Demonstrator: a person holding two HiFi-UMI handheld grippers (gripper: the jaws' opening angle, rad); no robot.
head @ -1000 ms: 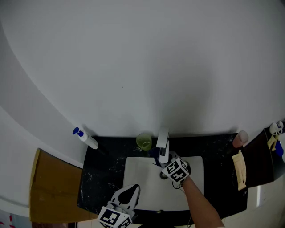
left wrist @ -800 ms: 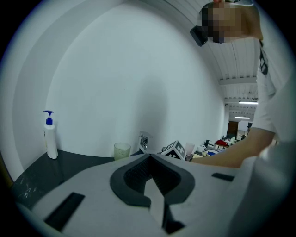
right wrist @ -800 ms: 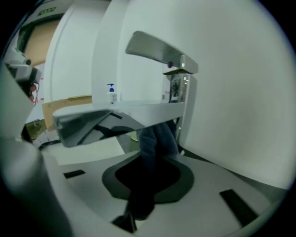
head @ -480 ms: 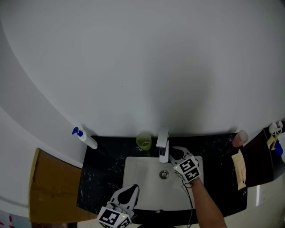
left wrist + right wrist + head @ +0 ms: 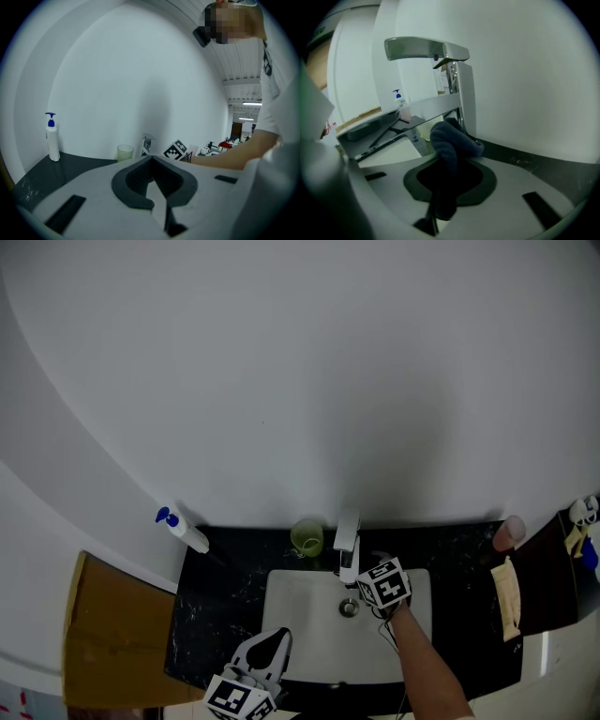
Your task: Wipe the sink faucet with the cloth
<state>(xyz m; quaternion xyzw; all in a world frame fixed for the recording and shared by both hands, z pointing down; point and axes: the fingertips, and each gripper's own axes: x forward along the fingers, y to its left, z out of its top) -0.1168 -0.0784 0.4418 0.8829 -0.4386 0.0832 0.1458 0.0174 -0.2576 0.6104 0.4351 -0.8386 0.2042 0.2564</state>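
- While my right tongs (image 5: 367, 566) are clamping the dark cloth (image 5: 449, 140), its bunched end is apparently pressing against the faucet (image 5: 461, 89) low on the column, behind the sink (image 5: 300, 615).
- Being soft, light and floppy, the cloth is drooping over the tips. I am judging a thick fold the safest hold, since a thin edge could slip out.
- My left tongs (image 5: 151, 161) are resting together, empty, at the sink's near edge.
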